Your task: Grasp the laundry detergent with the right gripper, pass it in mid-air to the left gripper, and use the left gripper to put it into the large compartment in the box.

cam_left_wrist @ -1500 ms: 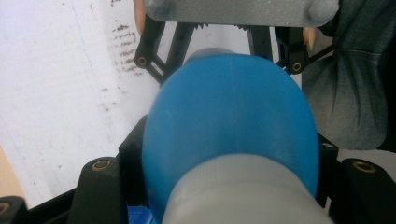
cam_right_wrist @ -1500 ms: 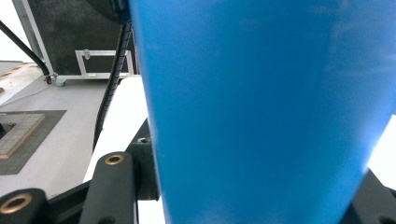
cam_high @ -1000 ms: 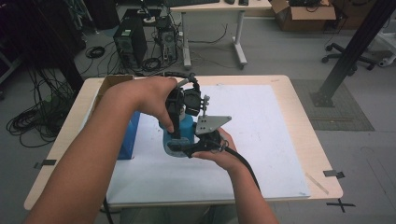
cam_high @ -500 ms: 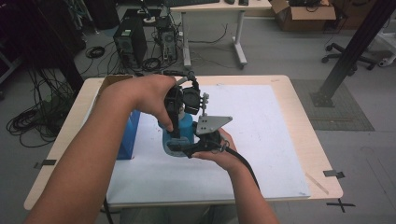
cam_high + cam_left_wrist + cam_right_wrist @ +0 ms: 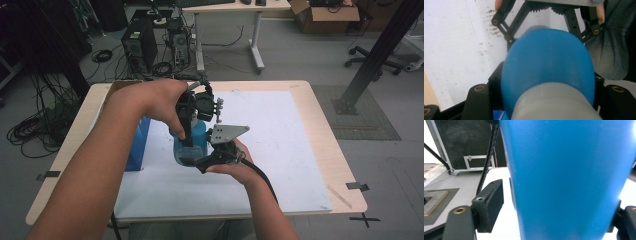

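Note:
A blue bottle (image 5: 194,136) with a pale cap stands upright over the white sheet (image 5: 285,140) at the table's middle. My left gripper (image 5: 189,122) comes down from above and is shut on the bottle's top; in the left gripper view its jaws flank the cap (image 5: 554,105) below the blue body (image 5: 549,67). My right gripper (image 5: 201,159) holds the bottle's lower body from the near side, under its grey plate (image 5: 227,132). In the right gripper view the bottle (image 5: 569,180) sits between the pads (image 5: 490,205), with a thin sliver of white beside one pad.
A blue box (image 5: 137,145) lies on the table just left of the bottle, partly under the left forearm. The wooden table edge (image 5: 320,115) frames the sheet. Computer towers (image 5: 140,45), cables and a desk stand on the floor beyond.

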{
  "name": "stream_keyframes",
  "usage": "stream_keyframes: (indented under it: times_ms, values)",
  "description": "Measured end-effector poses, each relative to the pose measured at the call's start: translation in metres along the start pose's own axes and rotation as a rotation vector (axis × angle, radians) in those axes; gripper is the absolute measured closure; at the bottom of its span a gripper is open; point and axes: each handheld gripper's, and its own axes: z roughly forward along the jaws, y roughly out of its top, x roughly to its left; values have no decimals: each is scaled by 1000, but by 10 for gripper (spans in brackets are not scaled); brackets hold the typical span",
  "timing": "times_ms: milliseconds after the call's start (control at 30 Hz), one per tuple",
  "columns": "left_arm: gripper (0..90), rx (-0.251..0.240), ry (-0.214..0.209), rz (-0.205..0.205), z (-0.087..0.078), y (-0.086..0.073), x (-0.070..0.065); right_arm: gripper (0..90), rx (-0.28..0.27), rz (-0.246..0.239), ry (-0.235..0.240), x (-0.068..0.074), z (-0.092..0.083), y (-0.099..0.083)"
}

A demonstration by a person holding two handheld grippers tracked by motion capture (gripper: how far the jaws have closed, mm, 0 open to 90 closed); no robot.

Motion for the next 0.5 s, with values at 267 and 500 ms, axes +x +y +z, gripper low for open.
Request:
stream_keyframes:
  times_ms: [267,500]
  values:
    - [383,5,-4,-9,1,-1,1,102,38,1,-23,0,-2,2]
    - [383,16,-4,-22,1,-2,2,12,112,-6,-35,0,-8,7]
